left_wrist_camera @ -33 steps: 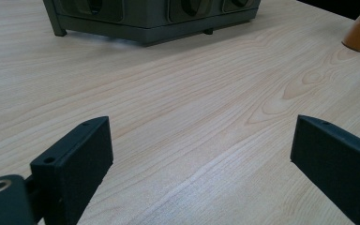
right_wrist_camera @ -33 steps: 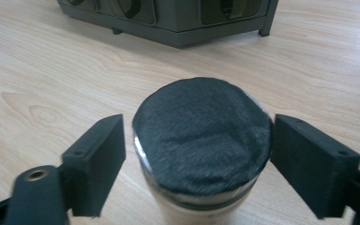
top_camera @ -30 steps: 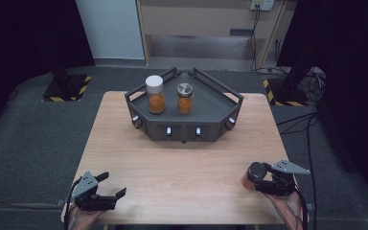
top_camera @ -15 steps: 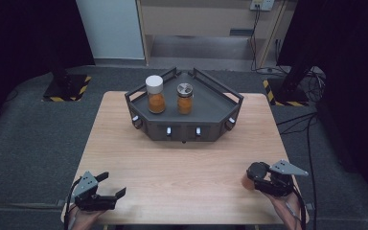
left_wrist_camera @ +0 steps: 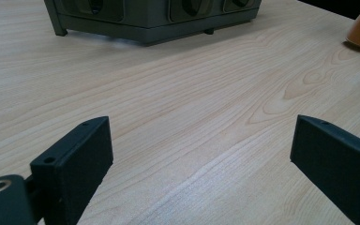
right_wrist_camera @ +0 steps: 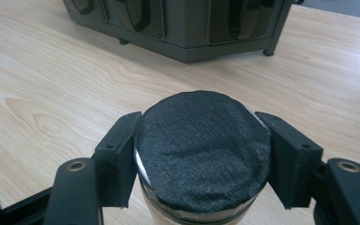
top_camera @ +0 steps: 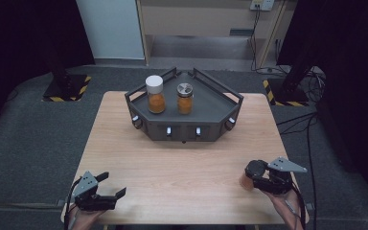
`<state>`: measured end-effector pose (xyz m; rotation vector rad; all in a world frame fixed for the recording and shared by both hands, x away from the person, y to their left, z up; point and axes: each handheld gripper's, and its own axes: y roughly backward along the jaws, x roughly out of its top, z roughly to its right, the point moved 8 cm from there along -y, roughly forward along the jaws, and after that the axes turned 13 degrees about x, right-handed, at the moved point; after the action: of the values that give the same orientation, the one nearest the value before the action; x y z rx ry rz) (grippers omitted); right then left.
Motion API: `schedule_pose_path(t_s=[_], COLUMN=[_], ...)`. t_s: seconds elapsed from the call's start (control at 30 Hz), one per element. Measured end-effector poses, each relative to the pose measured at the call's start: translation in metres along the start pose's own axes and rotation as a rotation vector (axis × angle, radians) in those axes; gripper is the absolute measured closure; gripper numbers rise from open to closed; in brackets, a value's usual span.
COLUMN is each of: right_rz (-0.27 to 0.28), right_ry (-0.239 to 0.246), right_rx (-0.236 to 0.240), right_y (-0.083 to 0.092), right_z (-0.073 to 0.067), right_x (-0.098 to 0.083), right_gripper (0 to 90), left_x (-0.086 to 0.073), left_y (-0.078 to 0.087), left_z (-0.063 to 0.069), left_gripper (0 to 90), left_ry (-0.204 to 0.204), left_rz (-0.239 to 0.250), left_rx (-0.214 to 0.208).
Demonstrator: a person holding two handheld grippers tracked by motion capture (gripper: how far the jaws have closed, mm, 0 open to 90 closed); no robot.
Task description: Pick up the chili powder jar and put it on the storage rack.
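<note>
The wooden desk [top_camera: 182, 163] carries a dark grey angular tray [top_camera: 230, 103] at its far side, with a white-capped jar [top_camera: 155, 94] and a metal-lidded jar [top_camera: 185, 98] of orange powder standing in it. At the near right corner the right gripper [top_camera: 253, 176] has just closed its jaws on the black-lidded jar [right_wrist_camera: 201, 154], pads pressing either side of the lid; the jar stands upright, long axis vertical, lid up. The left gripper [top_camera: 111, 185], near left, holds its jaws wide apart over bare wood, gripping nothing.
</note>
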<state>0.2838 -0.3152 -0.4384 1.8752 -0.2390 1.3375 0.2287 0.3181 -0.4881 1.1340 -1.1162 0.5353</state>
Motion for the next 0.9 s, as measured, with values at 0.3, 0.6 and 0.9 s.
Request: schedule_pose_path(t_s=[0.3,0.6,0.9], right_rz=[-0.022,-0.031,-0.025], right_ry=[0.024,0.052,0.081], right_rx=[0.05,0.097,0.132], right_y=[-0.009,-0.021,-0.031], right_z=[-0.001,-0.004,-0.008], right_x=[0.016,0.035,0.059], right_gripper=[35.1,35.1,35.0], left_x=[0.0,0.0,0.0], left_y=[0.0,-0.001,-0.001], left_z=[0.0,0.0,0.0], left_gripper=[5.0,5.1,5.0], left_ry=[0.001,0.001,0.0], left_rz=[-0.002,-0.002,-0.003], left_rx=[0.0,-0.002,-0.003])
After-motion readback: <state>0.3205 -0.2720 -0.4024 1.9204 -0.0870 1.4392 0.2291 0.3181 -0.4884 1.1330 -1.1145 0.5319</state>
